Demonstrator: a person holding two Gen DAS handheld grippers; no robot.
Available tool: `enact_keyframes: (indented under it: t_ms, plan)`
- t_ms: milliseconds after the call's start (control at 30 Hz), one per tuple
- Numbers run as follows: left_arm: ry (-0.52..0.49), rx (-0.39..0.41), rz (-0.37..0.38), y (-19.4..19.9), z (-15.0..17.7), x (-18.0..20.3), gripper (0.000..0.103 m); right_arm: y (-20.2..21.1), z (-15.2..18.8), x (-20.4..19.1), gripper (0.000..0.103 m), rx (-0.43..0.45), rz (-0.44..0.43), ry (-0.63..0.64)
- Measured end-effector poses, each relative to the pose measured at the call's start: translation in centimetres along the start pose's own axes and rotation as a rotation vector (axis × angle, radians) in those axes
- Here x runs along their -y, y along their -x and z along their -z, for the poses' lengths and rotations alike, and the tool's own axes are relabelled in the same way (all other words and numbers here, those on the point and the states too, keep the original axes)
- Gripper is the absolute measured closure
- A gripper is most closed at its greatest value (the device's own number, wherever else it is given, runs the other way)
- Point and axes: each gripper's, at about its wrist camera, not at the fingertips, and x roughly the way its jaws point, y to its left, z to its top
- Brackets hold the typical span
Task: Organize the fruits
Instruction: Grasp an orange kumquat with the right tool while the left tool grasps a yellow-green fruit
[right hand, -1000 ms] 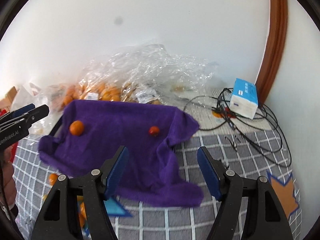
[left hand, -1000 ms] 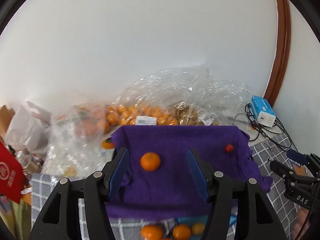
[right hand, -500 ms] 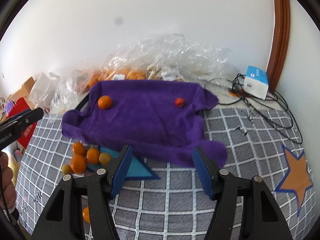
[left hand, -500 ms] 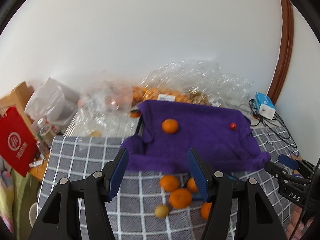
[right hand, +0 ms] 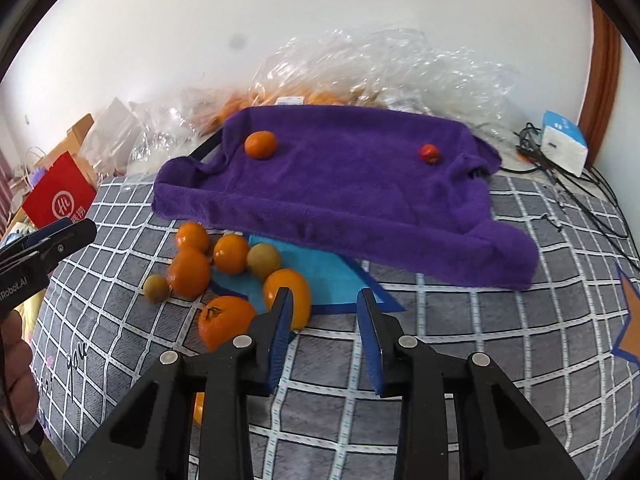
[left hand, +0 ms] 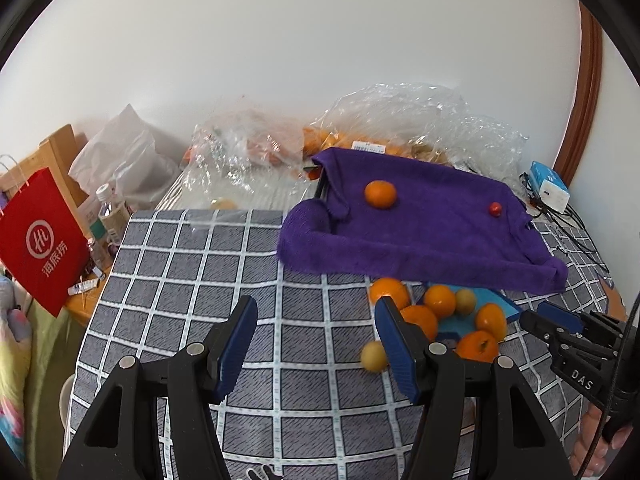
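Left gripper (left hand: 316, 340) fingers spread, holding nothing. Right gripper (right hand: 324, 332) fingers closing on nothing, hiding part of an orange (right hand: 290, 292) at ten o'clock.

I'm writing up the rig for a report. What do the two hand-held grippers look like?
Both are black plastic with angular, triangular-cutout arms, silver screws at the joints, and flat blue pads on the fingers. The left hand-held gripper bears white lettering ending "Robot.AI", seen from the right wrist. The right hand-held gripper is marked "DAS" in white, and a black cable runs beside it.
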Motion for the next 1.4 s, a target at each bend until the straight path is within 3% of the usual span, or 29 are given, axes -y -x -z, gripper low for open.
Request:
enact_keyframes:
  t_ms: [667,933,1067,1200,1300,1400]
  plan:
    - [0.024,-0.027,0.051,-0.9,1.0,-1.7,0.044,-3.9,-1.2,-2.0,0.070,-0.067,-0.052,0.004]
    - [0.024,-0.049,0.174,-1.3,1.4,-0.4,0.044,-3.7,-1.0,-1.8,0.070,-0.055,-0.028,0.016]
    - [-0.021,-0.069,0.169,-1.9,2.3,1.0,0.044,-1.9,-0.7,0.1,0.070,-0.022,-0.003,-0.003]
    - [-0.026,-0.096,0.186,-2.8,3.2,1.8,0.044,-1.0,0.1,3.1,0.070,-0.016,0.106,-0.011]
    - [-0.027,-0.114,0.192,-3.5,3.6,2.4,0.045,-1.3,0.8,5.0,0.070,-0.039,0.111,-0.044]
    - [-0.031,-0.130,0.181,-4.1,4.0,3.1,0.054,-1.5,1.4,5.7,0.070,-0.036,0.082,-0.066]
